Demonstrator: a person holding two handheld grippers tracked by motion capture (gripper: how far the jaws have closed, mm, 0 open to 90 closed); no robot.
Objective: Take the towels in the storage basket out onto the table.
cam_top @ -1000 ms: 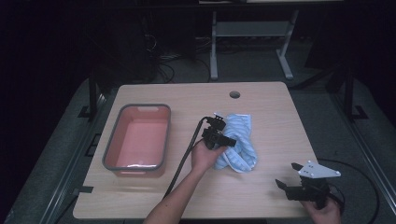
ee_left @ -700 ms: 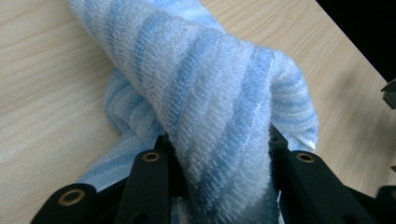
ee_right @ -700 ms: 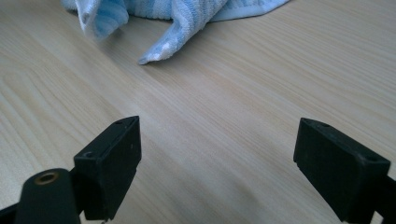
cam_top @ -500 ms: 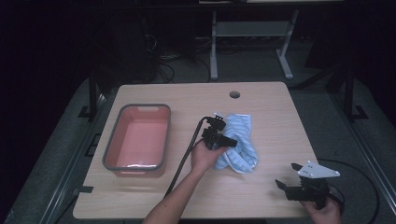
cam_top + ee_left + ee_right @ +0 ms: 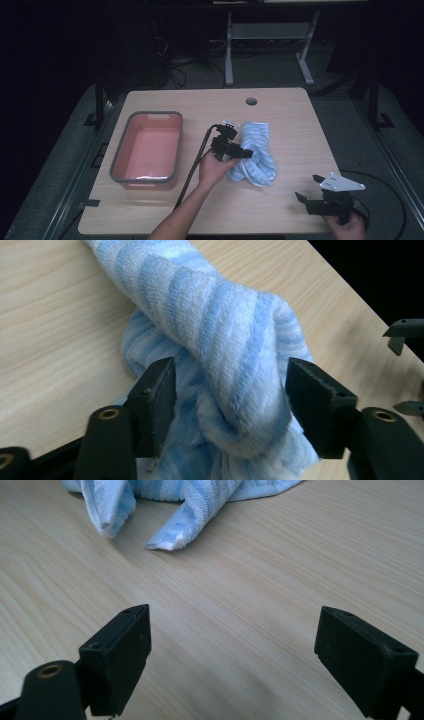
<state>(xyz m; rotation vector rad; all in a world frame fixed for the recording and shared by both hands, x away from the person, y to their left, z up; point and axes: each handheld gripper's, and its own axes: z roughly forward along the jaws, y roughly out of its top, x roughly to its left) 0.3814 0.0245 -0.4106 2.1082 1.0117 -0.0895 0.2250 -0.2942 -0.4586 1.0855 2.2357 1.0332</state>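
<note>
**Table holding: one twisted towel, one tub, two hand-held grippers**

Item 1. Blue-and-white striped towel (image 5: pixel 255 152). Lies bunched and twisted on the wooden table (image 5: pixel 280 210), right of centre, its length running from the far side toward the person. In the left gripper view the cloth (image 5: pixel 220 340) forms a thick rolled fold that passes straight between the two black jaws. In the right gripper view two loose ends of it (image 5: pixel 185 510) rest flat on the wood, well ahead of that gripper.

Item 2. Left gripper (image 5: pixel 239 151). Held in the person's left hand (image 5: pixel 215 167) at the towel's left edge, a black cable trailing back toward the table's near edge. Its jaws have just been opening and now stand apart on either side of the rolled fold. The left pad shows a gap from the cloth; the right pad sits very close to the fuzzy pile, and contact there is hard to judge, though no squeeze shows in the fold.

Item 3. Right gripper (image 5: pixel 306 200). Held at the near right corner of the table, well apart from the towel, grey three-cornered plate on top. Jaws spread wide over bare wood, nothing between them.

Item 4. Pink tub with grey rim (image 5: pixel 116 162). Rectangular, on the left part of the table, apart from the towel and both grippers.

Item 5. Round hole (image 5: pixel 251 101) in the table top, near the far edge.
</note>
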